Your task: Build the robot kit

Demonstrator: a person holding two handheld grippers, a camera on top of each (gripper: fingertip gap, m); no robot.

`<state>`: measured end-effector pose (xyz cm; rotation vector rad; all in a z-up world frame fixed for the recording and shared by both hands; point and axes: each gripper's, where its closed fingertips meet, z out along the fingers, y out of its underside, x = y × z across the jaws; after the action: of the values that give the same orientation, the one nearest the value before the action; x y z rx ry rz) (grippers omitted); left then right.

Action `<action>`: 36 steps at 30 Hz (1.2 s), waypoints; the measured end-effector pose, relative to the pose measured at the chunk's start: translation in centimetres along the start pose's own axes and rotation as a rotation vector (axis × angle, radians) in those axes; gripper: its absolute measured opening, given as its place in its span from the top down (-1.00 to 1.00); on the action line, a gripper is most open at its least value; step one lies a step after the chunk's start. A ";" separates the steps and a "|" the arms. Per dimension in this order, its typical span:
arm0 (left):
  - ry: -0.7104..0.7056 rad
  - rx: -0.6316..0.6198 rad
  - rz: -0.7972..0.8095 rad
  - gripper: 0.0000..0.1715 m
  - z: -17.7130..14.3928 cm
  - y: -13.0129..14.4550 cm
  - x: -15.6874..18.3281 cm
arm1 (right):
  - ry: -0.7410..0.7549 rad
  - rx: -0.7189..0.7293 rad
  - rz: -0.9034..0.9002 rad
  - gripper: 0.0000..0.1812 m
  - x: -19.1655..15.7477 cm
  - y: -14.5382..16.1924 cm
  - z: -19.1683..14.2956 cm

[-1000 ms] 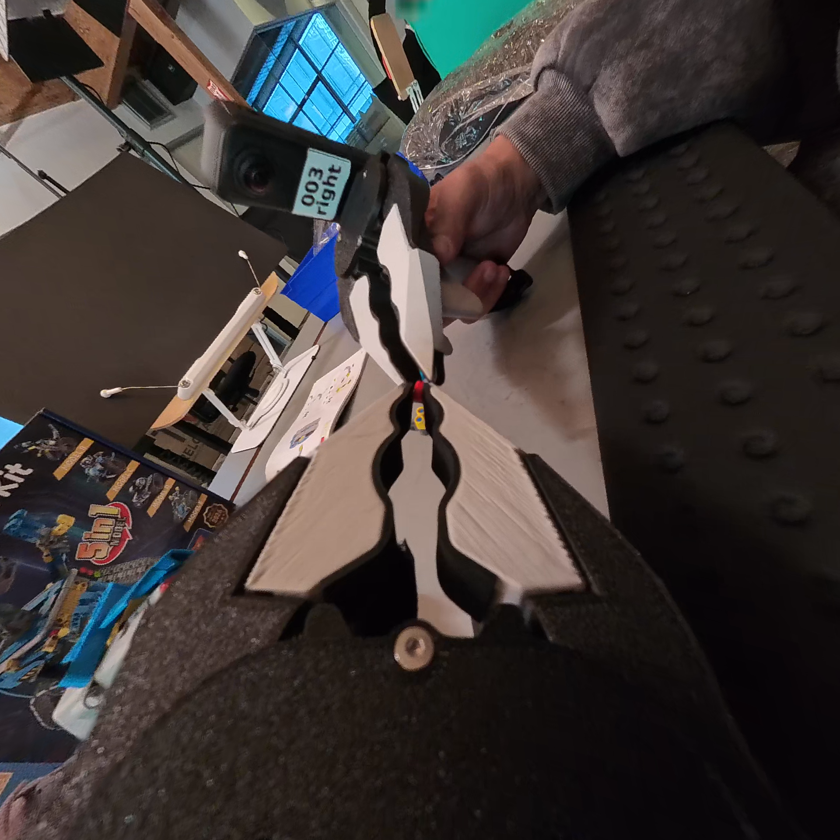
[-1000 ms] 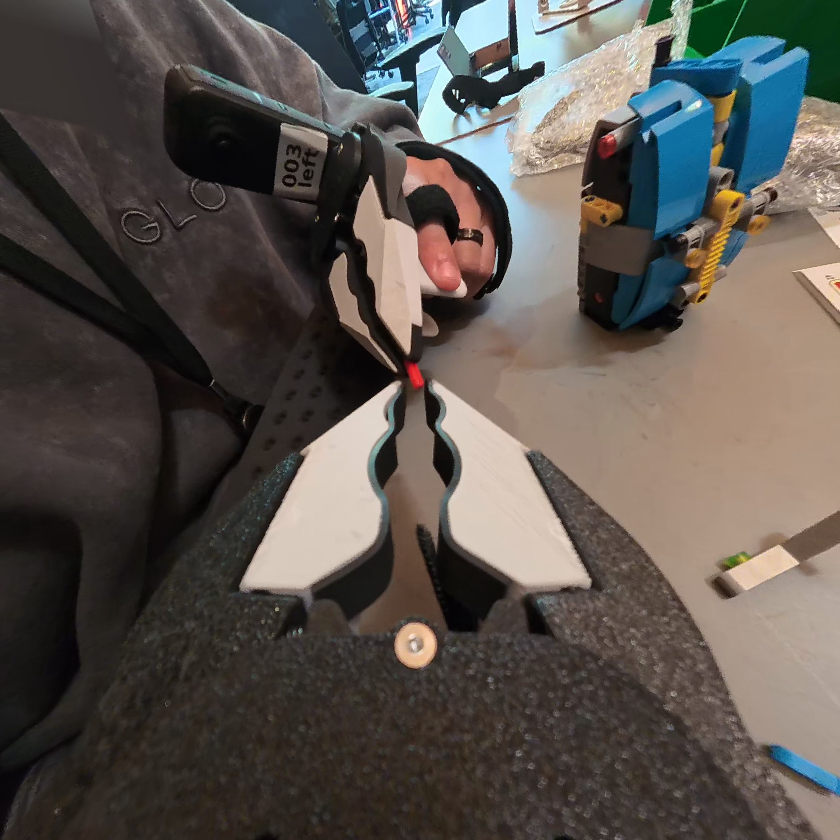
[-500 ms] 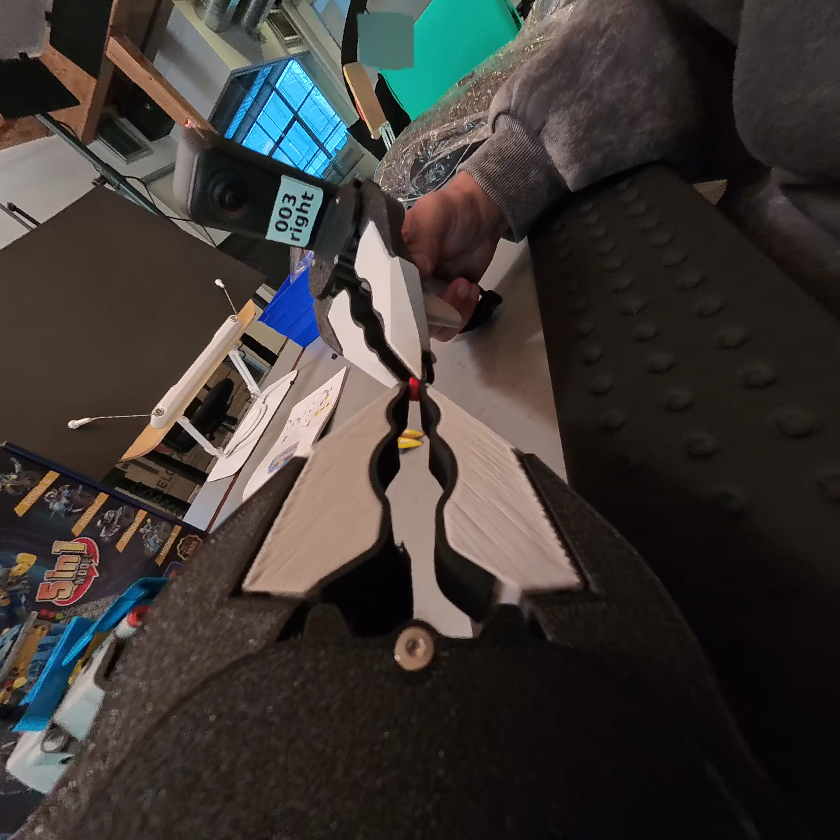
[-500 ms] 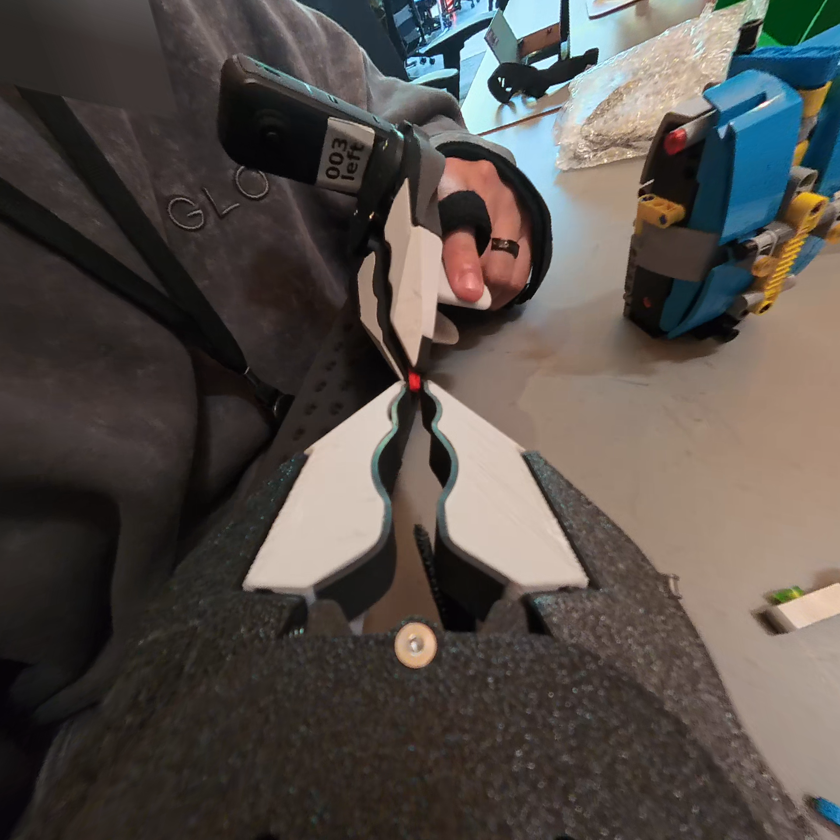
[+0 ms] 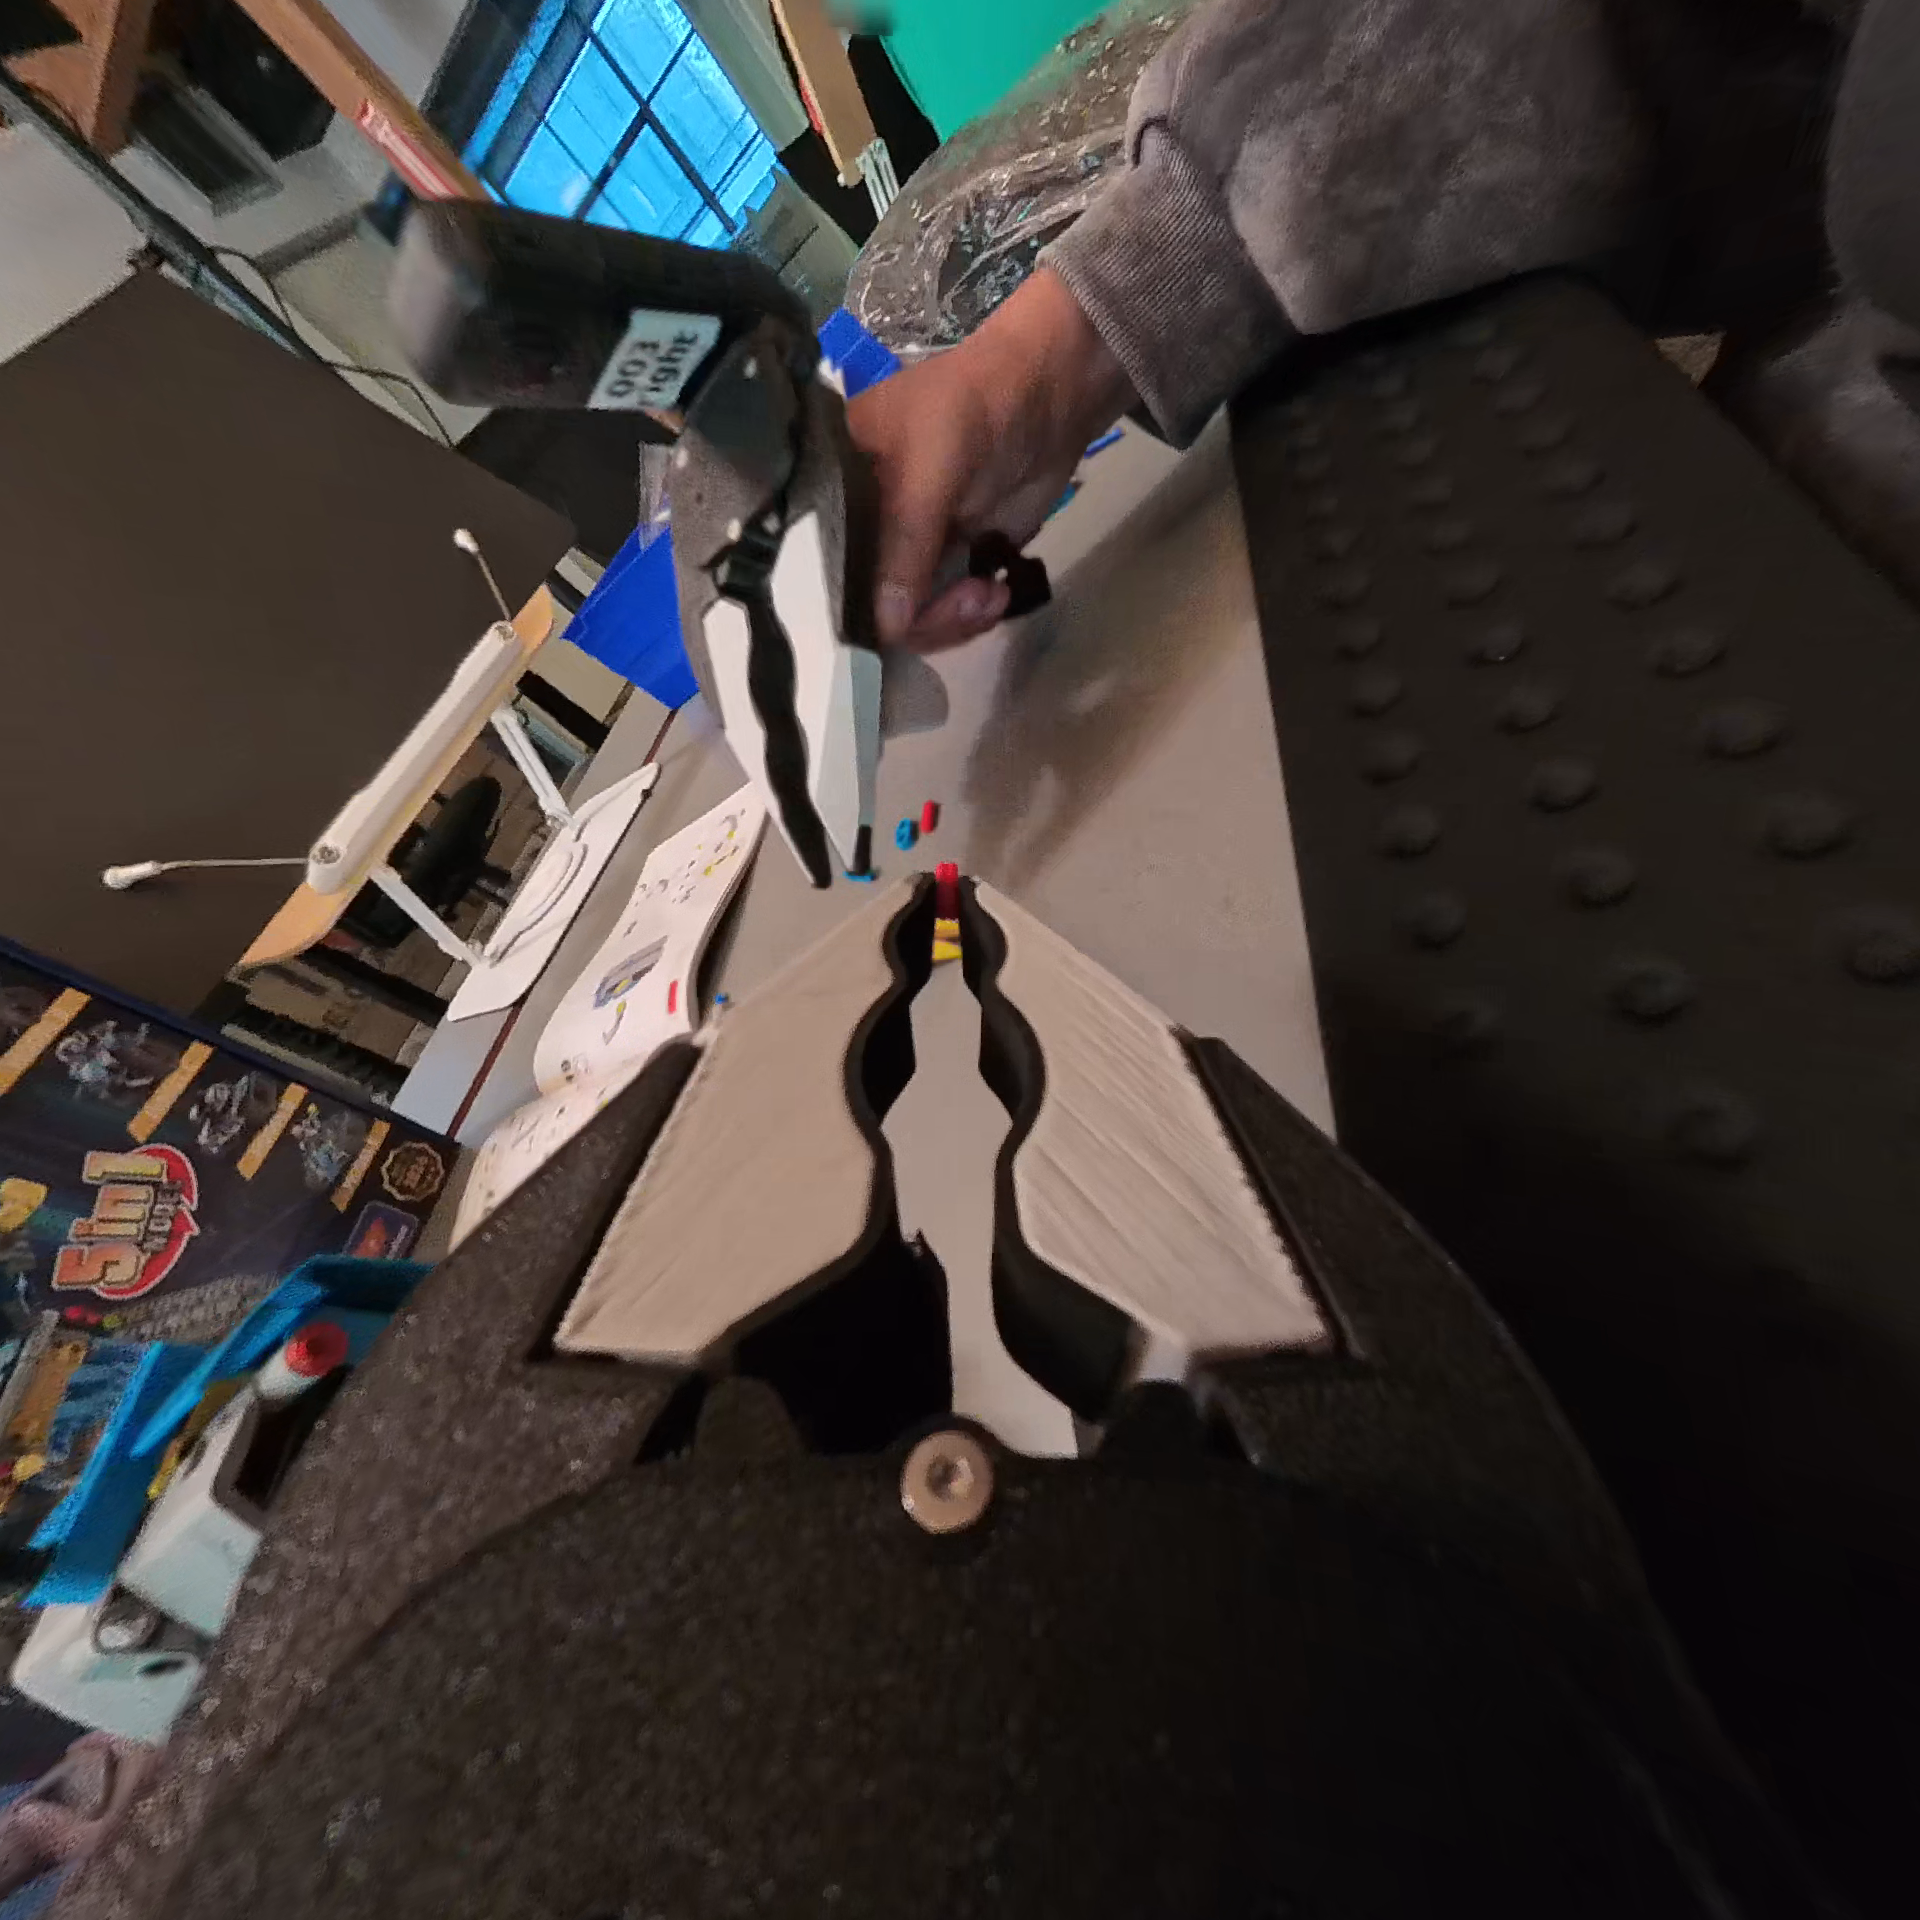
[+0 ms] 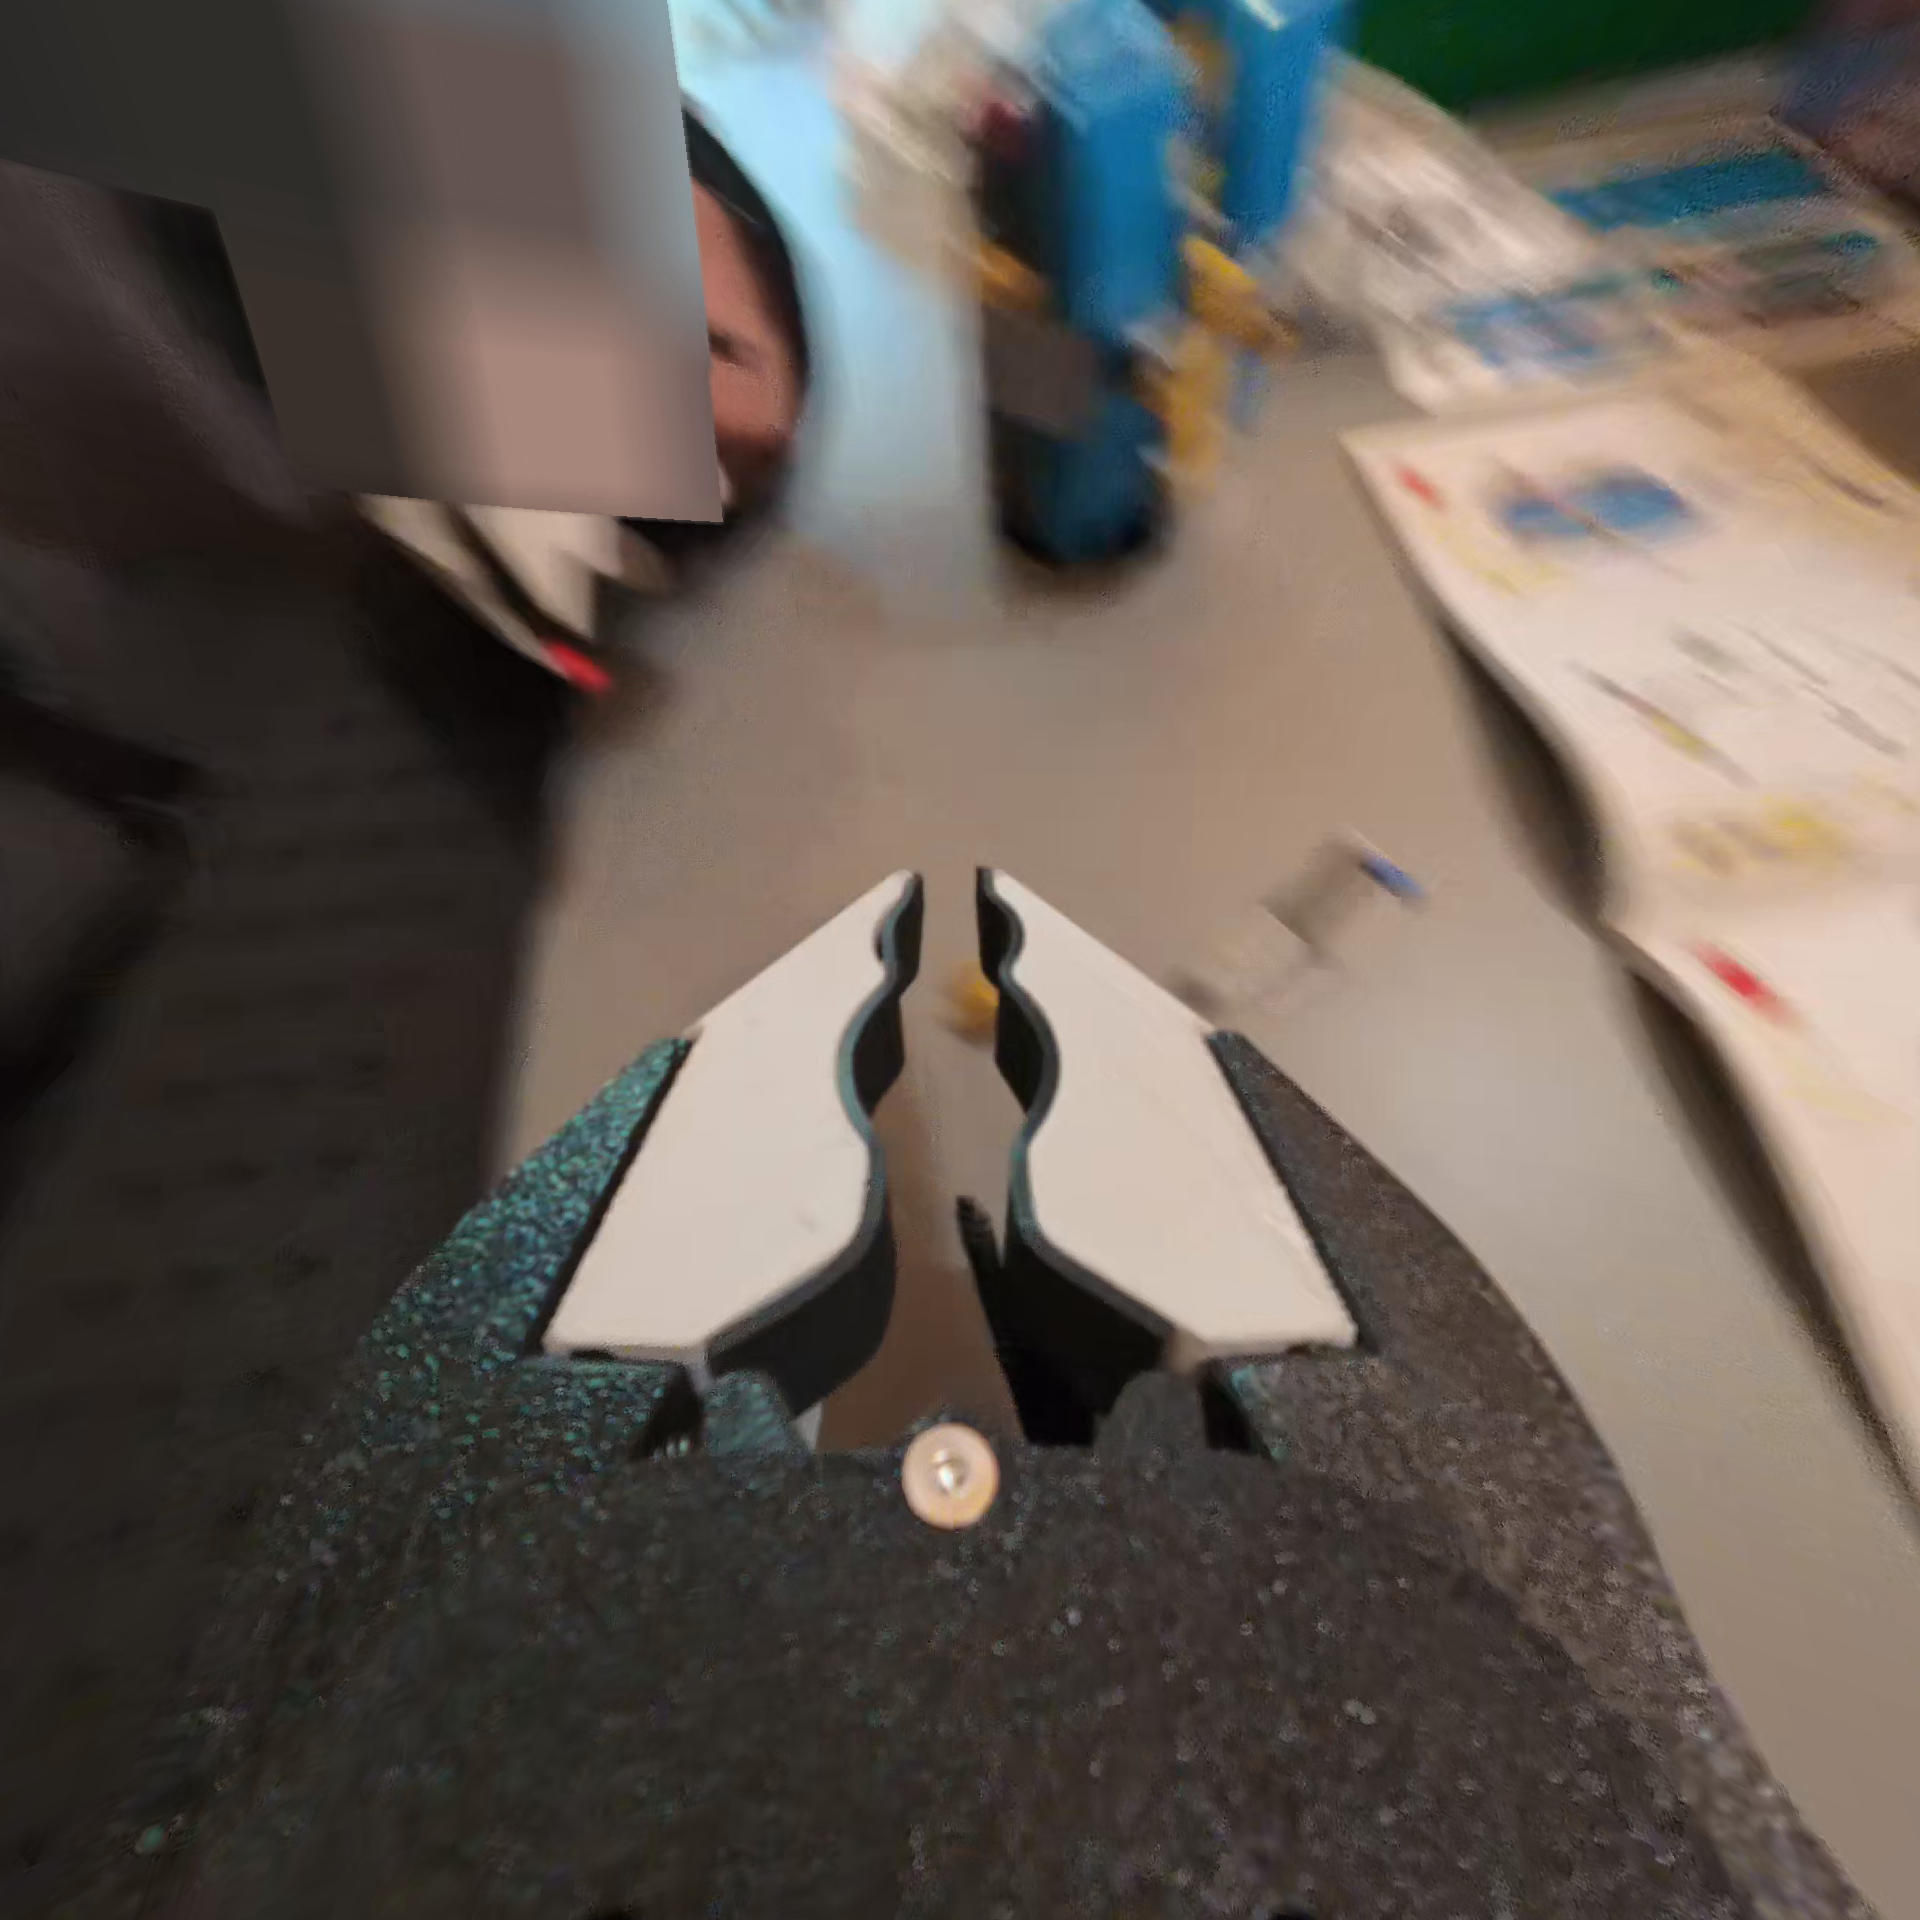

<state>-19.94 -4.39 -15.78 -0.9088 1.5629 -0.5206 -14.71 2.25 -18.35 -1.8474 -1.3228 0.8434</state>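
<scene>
My left gripper (image 5: 943, 885) is shut on a small red piece (image 5: 945, 891) that sticks out of its tips, just above the grey table (image 5: 1122, 831). My right gripper (image 6: 948, 883) has its jaws a narrow gap apart with nothing between them. In the left wrist view it (image 5: 840, 873) hangs tips down just left of my left gripper, apart from it, held by a hand (image 5: 966, 468). The blurred right wrist view shows the left gripper's tip with the red piece (image 6: 577, 665) at upper left. A yellow piece (image 6: 971, 997) lies on the table under the right gripper.
A blue and yellow brick model (image 6: 1122, 260) stands ahead, an open booklet (image 6: 1662, 675) lies to its right, and a grey part with a blue tip (image 6: 1330, 904) is near. Small red (image 5: 928, 816) and blue pieces, a dotted black mat (image 5: 1558, 727) and a toy box (image 5: 156, 1195) surround. The gap from one gripper's tips to the other's is roughly 9 centimetres.
The right gripper has let go of the red piece, pulled away from the left gripper's tips and swung fast toward the booklet side. The left gripper still holds the red piece.
</scene>
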 end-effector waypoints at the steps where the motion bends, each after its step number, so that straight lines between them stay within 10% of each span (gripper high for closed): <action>1: -0.006 -0.009 -0.013 0.97 0.0 0.2 -0.2 | 0.123 -0.075 0.002 0.85 2.7 1.9 -1.0; 5: -0.021 -0.042 -0.049 0.96 0.1 0.9 -0.8 | 0.297 -0.232 0.047 0.78 6.2 6.8 -3.3; 20: 0.011 -0.066 -0.095 0.96 0.6 1.4 -0.4 | 0.290 -0.212 0.046 0.85 6.1 6.1 -2.2; 28: 0.003 -0.084 -0.129 0.96 0.7 1.9 -1.0 | 0.028 0.021 0.023 0.87 0.0 0.5 -0.5; 36: 0.014 -0.173 -0.072 0.96 1.2 3.6 -0.5 | -0.019 -0.205 -0.196 0.85 -5.0 2.7 3.7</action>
<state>-19.71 -1.72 -18.45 -1.0981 1.6111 -0.4482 -17.76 -2.58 -22.12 -1.8280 -1.6238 0.6434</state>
